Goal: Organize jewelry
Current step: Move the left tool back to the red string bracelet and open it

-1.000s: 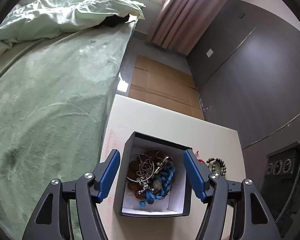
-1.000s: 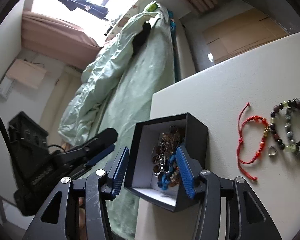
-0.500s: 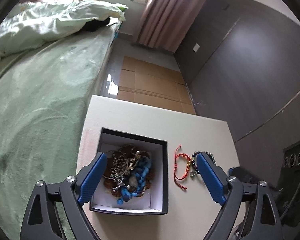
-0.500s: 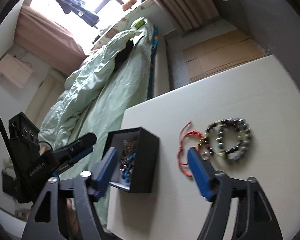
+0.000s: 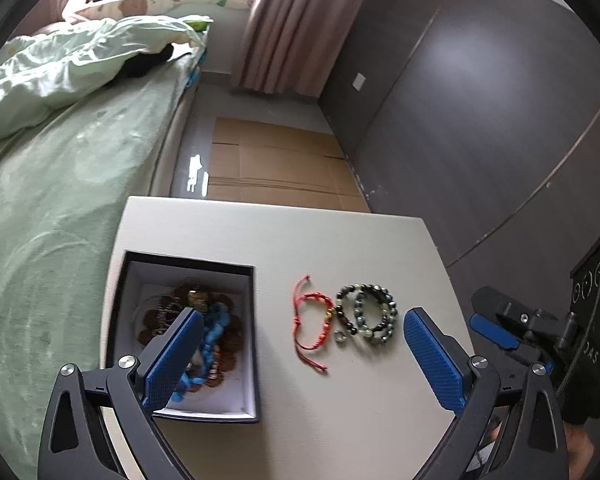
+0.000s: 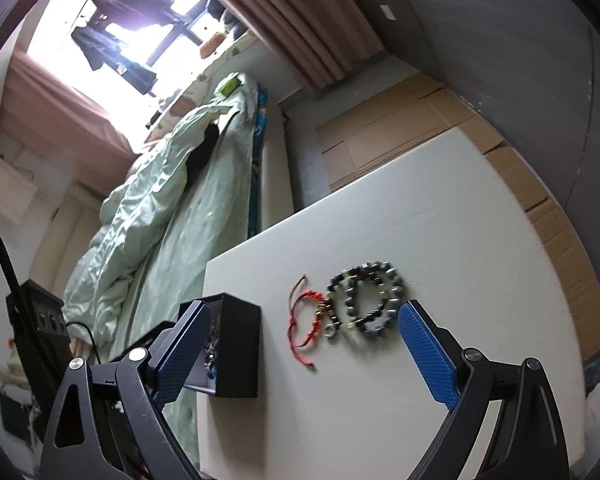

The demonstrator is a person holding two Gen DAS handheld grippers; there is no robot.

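A black box (image 5: 118, 320) with a white lining stands at the left of the white table (image 5: 340, 420) and holds a tangle of jewelry (image 5: 216, 332), with blue beads on top. To its right lie a red cord bracelet (image 5: 312, 320), a small silver ring (image 5: 340, 336) and dark beaded bracelets (image 5: 368, 312). My left gripper (image 5: 300, 360) is open wide and empty, raised above box and bracelets. My right gripper (image 6: 304, 344) is open wide and empty above the red cord bracelet (image 6: 304, 320), ring (image 6: 329, 333), beaded bracelets (image 6: 364, 296) and box (image 6: 236, 352).
A bed with a green cover (image 5: 52, 208) runs along the table's left side. Flattened cardboard (image 5: 276, 168) lies on the floor beyond the table. A dark wall (image 5: 480, 120) stands to the right. The right gripper shows at the right edge of the left wrist view (image 5: 508, 332).
Both grippers have opened wide and drawn back and up from the box. Both views have swung right, bringing the bracelets on the table between the fingers.
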